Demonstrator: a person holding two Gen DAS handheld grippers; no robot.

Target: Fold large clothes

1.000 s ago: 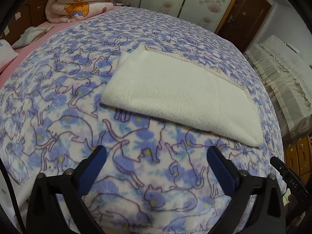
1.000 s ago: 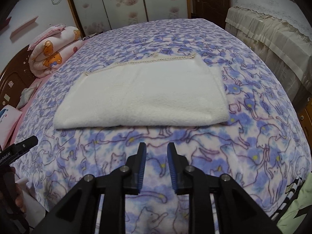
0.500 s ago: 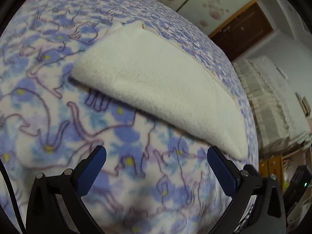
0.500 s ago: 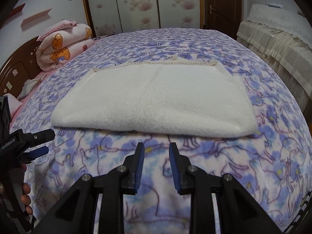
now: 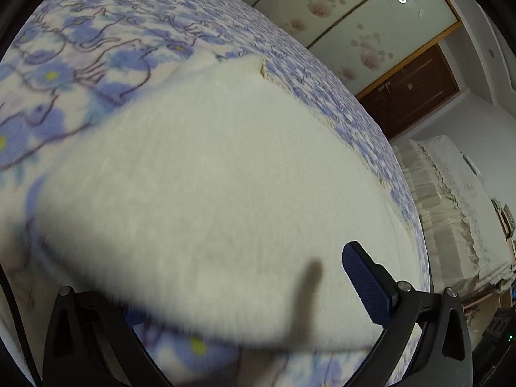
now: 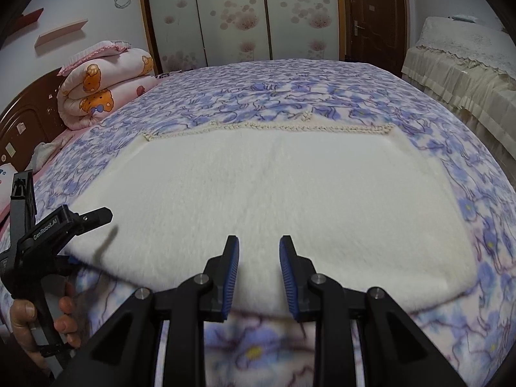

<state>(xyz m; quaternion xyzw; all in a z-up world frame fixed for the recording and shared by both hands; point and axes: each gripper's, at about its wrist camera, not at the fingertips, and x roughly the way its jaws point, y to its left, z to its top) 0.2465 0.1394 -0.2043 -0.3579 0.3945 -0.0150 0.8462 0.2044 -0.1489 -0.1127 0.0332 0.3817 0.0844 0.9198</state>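
A cream fleece garment [image 6: 274, 193] lies folded flat on the bed; it fills the left wrist view [image 5: 209, 193]. My left gripper [image 5: 238, 290] is open at the garment's near left corner, one finger above the cloth [image 5: 367, 287], the other hidden under the edge. It shows in the right wrist view [image 6: 74, 242] straddling that corner. My right gripper [image 6: 259, 274] is partly open over the middle of the garment's near edge, holding nothing.
The bed carries a purple cat-print blanket [image 6: 290, 96]. A rolled pink quilt [image 6: 106, 87] lies at the headboard on the left. A second bed with a lace cover [image 6: 467, 74] stands to the right. Wardrobe doors [image 6: 242, 16] are behind.
Both grippers have moved forward to the garment's near edge. The left one now straddles the left corner. The right gripper's jaws have opened a little wider.
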